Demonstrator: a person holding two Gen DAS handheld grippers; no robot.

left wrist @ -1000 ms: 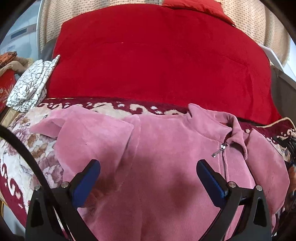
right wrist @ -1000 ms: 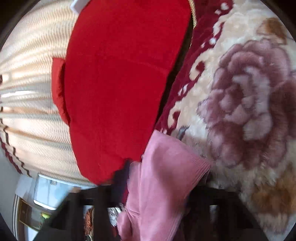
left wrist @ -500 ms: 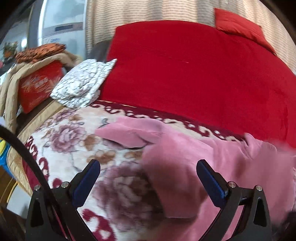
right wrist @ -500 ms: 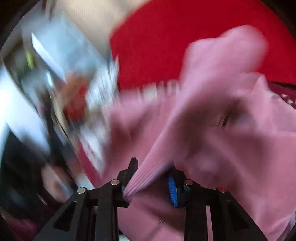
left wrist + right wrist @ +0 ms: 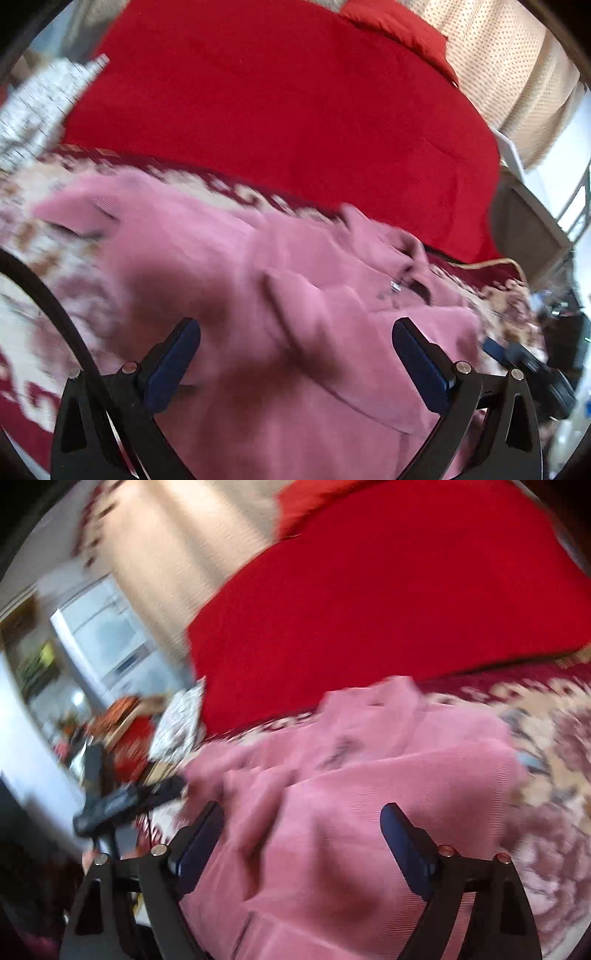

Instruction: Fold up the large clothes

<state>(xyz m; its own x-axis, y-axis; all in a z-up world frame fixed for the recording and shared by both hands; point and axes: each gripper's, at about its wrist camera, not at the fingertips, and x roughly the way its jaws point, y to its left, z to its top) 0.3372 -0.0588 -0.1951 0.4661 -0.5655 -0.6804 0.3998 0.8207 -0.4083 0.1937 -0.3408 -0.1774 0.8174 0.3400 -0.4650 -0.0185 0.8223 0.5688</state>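
The pink jacket (image 5: 295, 332) lies flat on the flowery blanket (image 5: 44, 332), with its zip and collar on the side nearest the big red cover (image 5: 277, 110). One sleeve is folded in across the jacket's front, and a cuff sticks out past the jacket on the side away from the zip.

The left gripper (image 5: 295, 354) hangs just above the jacket with its two blue pads wide apart and nothing between them. The right gripper (image 5: 303, 838) is opening its jaws; its pads stand apart over the jacket, and no cloth is pinched in them.

What could go wrong? The folded sleeve looks loose and a bit lumpy, so it may slide back off the jacket, because the cloth is soft and thick and nothing holds it down. If a pad dips too low it may catch the jacket and drag the fold open. The fluffy blanket under the jacket may bunch up and make the fold crooked. Both views are blurry, so small wrinkles are hard to tell.

Other things sit around the jacket. A white patterned cloth (image 5: 177, 720) rests beyond the jacket's far cuff, at the red cover's edge. A red box (image 5: 129, 746) with something orange on it sits further out past that cloth. Nothing lies on top of the jacket, so only its own thick folds stand in the way
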